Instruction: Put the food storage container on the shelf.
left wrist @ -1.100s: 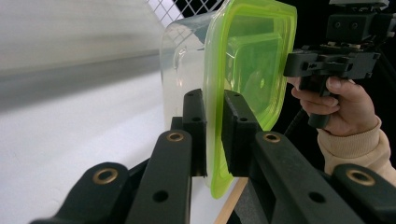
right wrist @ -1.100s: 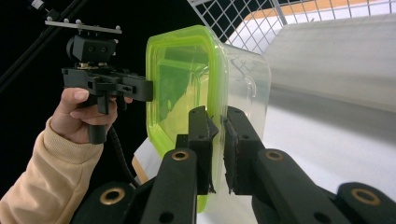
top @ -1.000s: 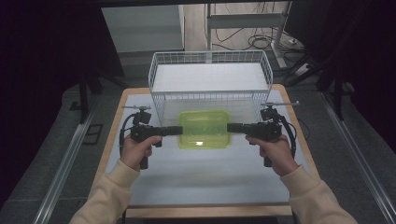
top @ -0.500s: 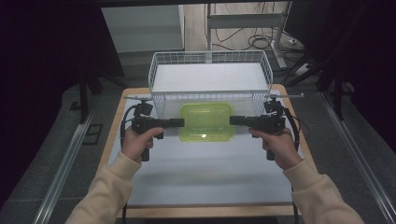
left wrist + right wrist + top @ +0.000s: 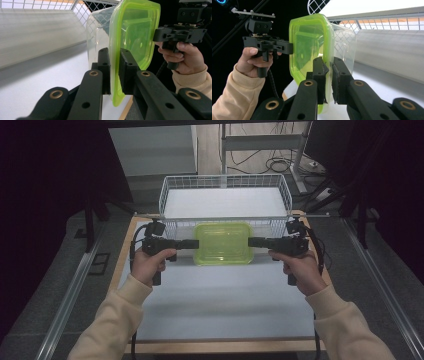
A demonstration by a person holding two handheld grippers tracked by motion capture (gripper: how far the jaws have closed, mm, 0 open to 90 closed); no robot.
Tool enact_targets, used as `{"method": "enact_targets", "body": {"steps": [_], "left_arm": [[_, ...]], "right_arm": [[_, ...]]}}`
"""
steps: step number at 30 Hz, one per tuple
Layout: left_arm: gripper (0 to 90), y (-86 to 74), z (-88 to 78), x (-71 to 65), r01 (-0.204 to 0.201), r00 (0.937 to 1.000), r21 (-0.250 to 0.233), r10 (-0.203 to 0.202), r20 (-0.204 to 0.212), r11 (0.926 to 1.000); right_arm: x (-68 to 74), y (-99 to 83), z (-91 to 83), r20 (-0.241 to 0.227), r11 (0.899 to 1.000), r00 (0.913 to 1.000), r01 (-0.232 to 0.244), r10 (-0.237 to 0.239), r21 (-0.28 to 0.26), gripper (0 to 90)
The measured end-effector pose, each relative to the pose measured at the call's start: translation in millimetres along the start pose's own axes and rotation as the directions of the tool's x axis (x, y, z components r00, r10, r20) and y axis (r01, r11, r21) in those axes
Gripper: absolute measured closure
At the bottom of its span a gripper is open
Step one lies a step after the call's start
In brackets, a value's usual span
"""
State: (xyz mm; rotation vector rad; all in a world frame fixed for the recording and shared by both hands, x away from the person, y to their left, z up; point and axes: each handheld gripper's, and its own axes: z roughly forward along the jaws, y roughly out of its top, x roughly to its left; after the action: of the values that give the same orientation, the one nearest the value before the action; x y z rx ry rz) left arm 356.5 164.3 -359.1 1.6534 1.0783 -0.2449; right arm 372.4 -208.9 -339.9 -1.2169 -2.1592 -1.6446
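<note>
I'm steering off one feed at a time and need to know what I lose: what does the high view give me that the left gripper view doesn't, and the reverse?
High view: the layout, with both forearms, the white table and the wire basket just beyond the lidded container, which is carried level between the two grippers.

Left gripper view: the grip up close, with the left gripper clamped on the green lid's rim, and the clear tub beneath the lid.

Both: the container, the basket and the right gripper on the opposite rim.

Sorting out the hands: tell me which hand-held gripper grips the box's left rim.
The left hand-held gripper, clamped on the box edge opposite the right hand-held gripper.
</note>
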Motion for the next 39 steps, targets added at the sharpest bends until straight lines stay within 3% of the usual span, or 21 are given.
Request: {"method": "enact_targets", "body": {"steps": [23,39], "left_arm": [[81.1,36.7,0.5,-5.0,-0.015,0.9996,0.006,0.015,-0.025,0.9999],[81.1,71.0,6.8,10.2,0.001,0.9994,0.002,-0.001,-0.034,1.0000]], "right_arm": [[-6.2,27.8,-0.7,-0.004,1.000,0.9999,-0.014,0.014,-0.027,82.2],[-17.5,63.6,9.5,0.029,1.000,0.9994,-0.016,0.017,-0.025,82.0]]}}
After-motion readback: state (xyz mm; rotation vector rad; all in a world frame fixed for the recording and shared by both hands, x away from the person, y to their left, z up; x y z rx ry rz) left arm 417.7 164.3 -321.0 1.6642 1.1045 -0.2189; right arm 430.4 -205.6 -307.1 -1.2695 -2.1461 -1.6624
